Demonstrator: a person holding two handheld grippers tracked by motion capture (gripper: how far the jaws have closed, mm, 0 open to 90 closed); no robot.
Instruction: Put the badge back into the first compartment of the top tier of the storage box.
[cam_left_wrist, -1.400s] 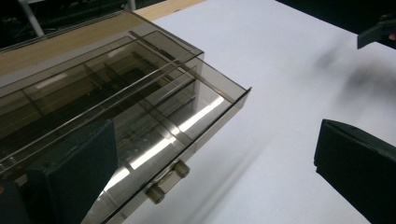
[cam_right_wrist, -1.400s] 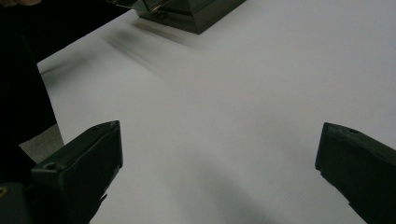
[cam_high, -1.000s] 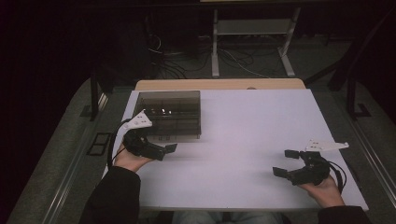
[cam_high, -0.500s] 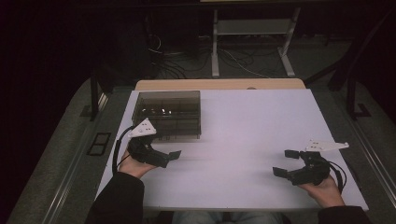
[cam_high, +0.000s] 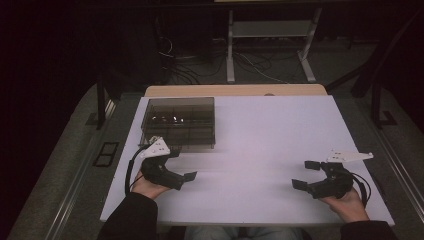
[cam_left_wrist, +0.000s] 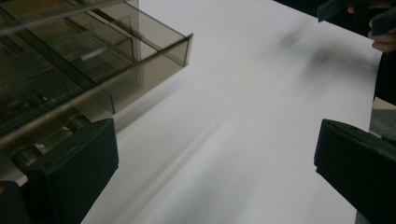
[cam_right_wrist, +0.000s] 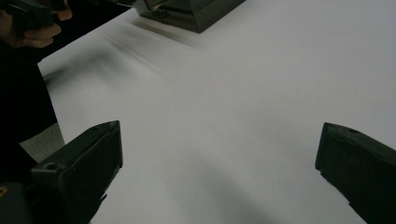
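Observation:
A smoky, see-through compartment box (cam_high: 179, 123) sits at the far left of the white tabletop (cam_high: 265, 135). Just in front of its near edge, a hand holds my left gripper (cam_high: 182, 165) open and empty over the table. In the left gripper view the box (cam_left_wrist: 88, 60) lies to the left, and the left gripper (cam_left_wrist: 215, 172) has bare white surface between its wide-apart jaws. At the near right my right gripper (cam_high: 306, 174) is open too, held low over the table. The right gripper (cam_right_wrist: 219, 172) holds nothing in its own view, with the box (cam_right_wrist: 191, 11) far ahead.
A wooden table edge (cam_high: 235, 90) shows behind the white top. Cables (cam_high: 175, 55) and a metal stand (cam_high: 270, 35) sit on the dark floor beyond. A floor socket plate (cam_high: 102, 154) lies left of the table. The person's sleeve (cam_high: 130, 217) enters at the bottom left.
The left gripper has drawn back from the box's near left corner toward the person and slightly right. The right gripper has stayed put.

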